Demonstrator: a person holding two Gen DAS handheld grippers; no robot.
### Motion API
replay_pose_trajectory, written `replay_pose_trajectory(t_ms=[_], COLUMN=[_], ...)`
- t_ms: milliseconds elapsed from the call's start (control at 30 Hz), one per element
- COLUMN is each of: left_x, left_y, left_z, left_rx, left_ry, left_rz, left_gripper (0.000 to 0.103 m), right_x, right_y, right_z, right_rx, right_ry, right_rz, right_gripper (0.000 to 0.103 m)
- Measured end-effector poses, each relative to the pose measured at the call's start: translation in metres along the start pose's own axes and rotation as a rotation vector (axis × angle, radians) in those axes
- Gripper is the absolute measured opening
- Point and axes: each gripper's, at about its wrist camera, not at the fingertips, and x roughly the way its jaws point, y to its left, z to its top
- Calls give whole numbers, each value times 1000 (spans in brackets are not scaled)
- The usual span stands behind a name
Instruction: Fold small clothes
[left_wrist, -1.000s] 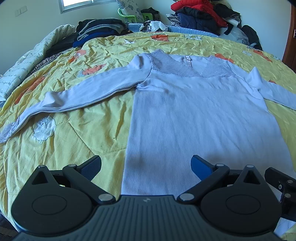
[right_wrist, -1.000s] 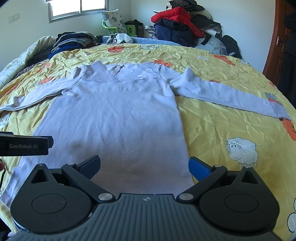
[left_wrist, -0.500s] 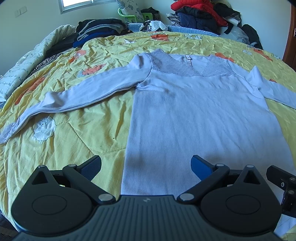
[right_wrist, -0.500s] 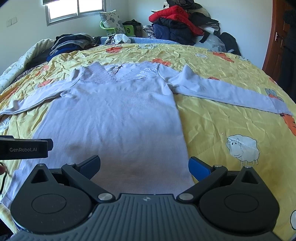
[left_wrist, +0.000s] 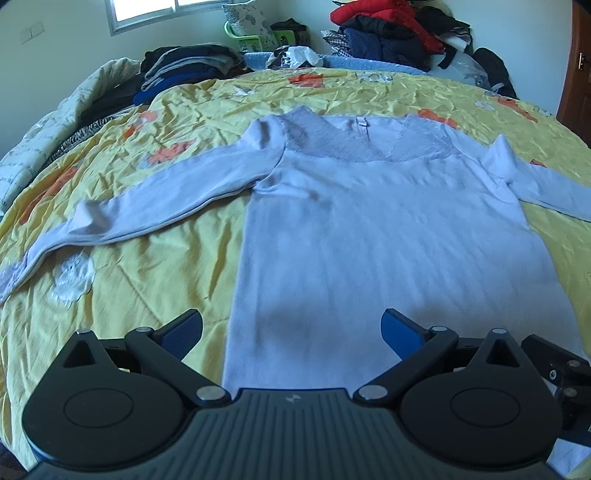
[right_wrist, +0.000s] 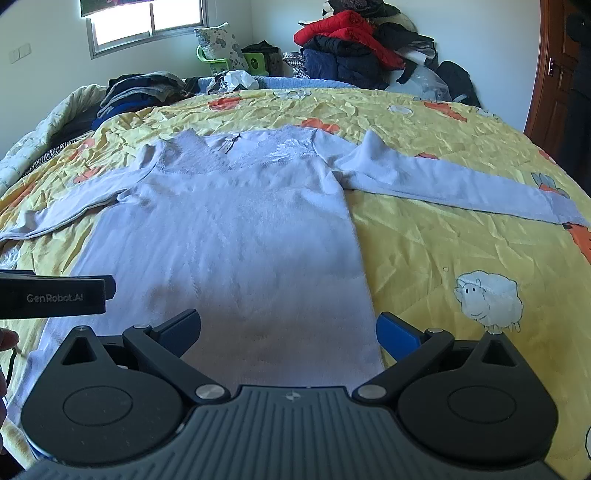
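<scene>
Shirt (left_wrist: 388, 251) flat on bedspread (left_wrist: 147, 266) (sleeves spread)

1. "GenRobot.AI" in pale letters stands on the black body of the left hand-held gripper (right_wrist: 51, 297), at the left edge of the right wrist view
2. No other text, number or sign can be read

Bed: covered by a creased yellow bedspread (right_wrist: 424, 258) printed with sheep and orange shapes.
Shirt: a pale long-sleeved shirt (right_wrist: 236, 240) lies flat in the middle of the bedspread, sleeves spread, neckline toward the far edge.
Folded clothes: dark stack (right_wrist: 144, 88) beyond the shirt's collar, far left.
Clothes heap: red and dark heap (right_wrist: 354, 48) behind the bedspread's far edge, right of the collar.
</scene>
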Motion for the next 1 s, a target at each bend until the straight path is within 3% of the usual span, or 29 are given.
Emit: replay_pose_trajectory(t_ms=[267,600,833,1000], left_x=[7,16,26,30], left_y=[-11,-20,-33,-36], left_z=[5,14,19,20], left_rx=[23,27,45,35], left_ry=[5,-29,-48,-70], left_rz=[-2,-10,-36,-63], left_gripper=[103,103,103,103], right_x=[7,19,36,52], right_y=[-8,-31,-94,-160], right_z=[4,10,23,29], right_rx=[18,42,177,353], right_ry=[-1,-95,-144,-161], right_rz=[4,43,66,40], right_gripper=[102,102,102,102])
